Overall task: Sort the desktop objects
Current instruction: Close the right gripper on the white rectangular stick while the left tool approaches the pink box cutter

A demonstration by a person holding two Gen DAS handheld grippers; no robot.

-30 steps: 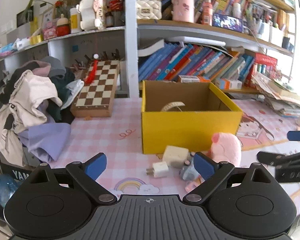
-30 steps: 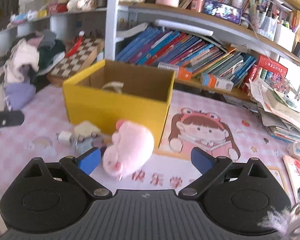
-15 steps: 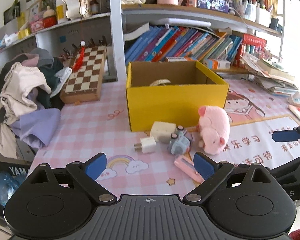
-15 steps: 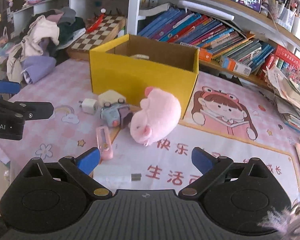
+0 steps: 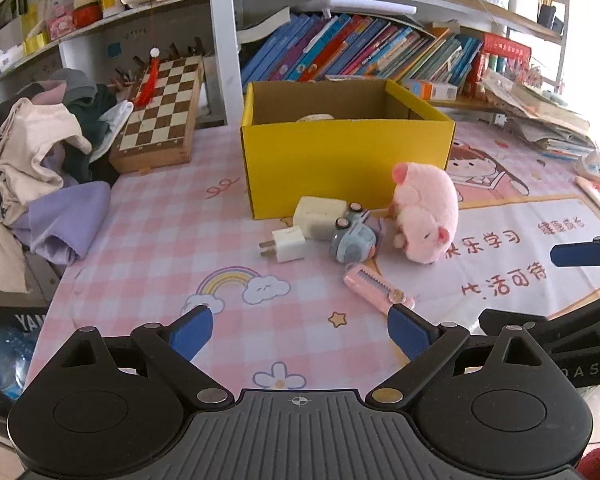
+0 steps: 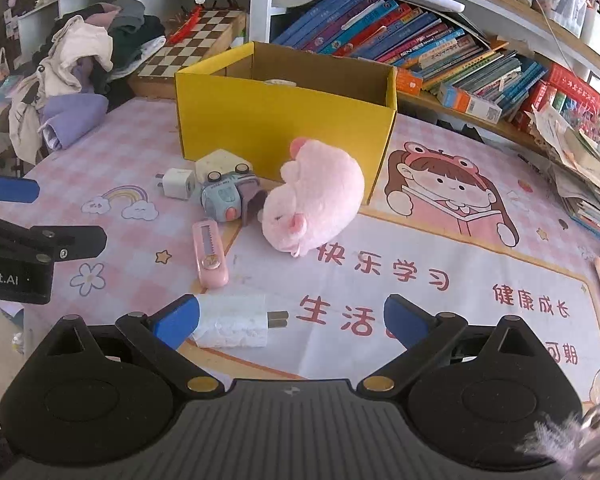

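A pink-checked counter (image 5: 148, 240) spreads ahead of both tongs, backed by shelves of books (image 5: 360, 48). A heap of clothes (image 5: 40, 152) and a chessboard (image 5: 164, 108) lie far ahead to the left of the left tongs (image 5: 300, 330). An open yellow box (image 5: 340, 152) stands straight ahead of them, well beyond the tips, with something pale inside. Just in front of the box, a pink plush (image 5: 426, 212) lies ahead and to the right of the left tongs, ahead and slightly left of the right tongs (image 6: 292, 320). Left of it huddle a blue toy car (image 5: 354, 236), a cream block (image 5: 320, 216) and a white plug (image 5: 286, 244). A pink cutter (image 5: 378, 286) lies nearest, just beyond the left tongs' right finger (image 5: 406, 330). A second white plug (image 6: 236, 320) rests against the inside of the right tongs' left finger (image 6: 178, 320). Both tongs gape wide, gripping nothing.
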